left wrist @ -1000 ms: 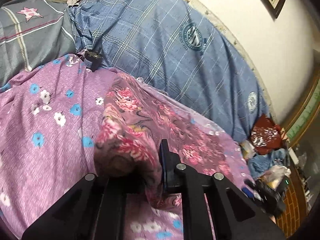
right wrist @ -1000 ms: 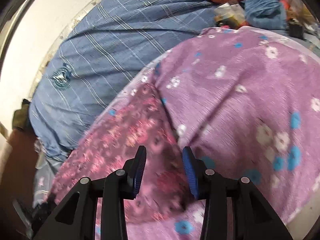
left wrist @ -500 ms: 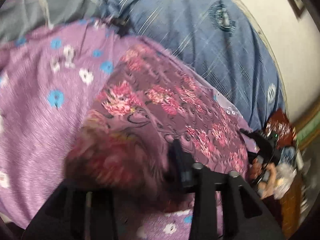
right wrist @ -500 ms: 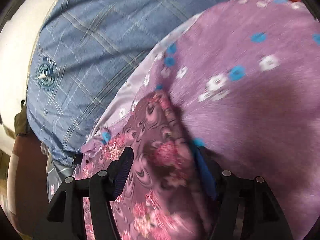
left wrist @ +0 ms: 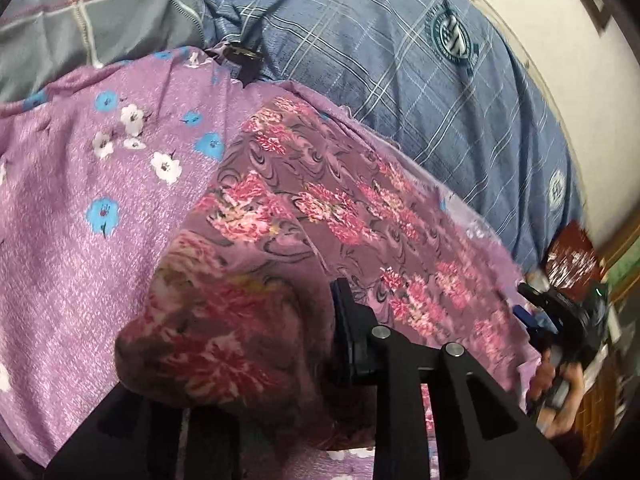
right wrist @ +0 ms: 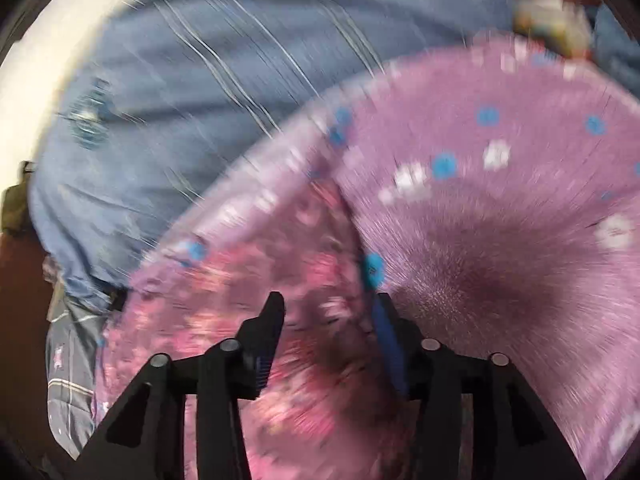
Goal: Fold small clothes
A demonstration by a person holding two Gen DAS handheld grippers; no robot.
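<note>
Floral garment (left wrist: 320, 208), lengthwise toward right tongs (left wrist: 560, 312)

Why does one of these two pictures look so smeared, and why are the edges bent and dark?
Right wrist view: heavy motion blur streaks the blue plaid quilt and lilac flowered sheet; only the black fingers stay sharp. Left wrist view: mostly crisp, the mauve rose-print garment readable, blur only at the far right. Both: fisheye lenses curve straight lines and leave dark corners.

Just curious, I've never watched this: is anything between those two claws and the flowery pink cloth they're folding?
Nothing visible. The left gripper already has the pink floral garment bunched over it, and the right gripper is open directly over the same cloth, though that view is blurred.
</note>
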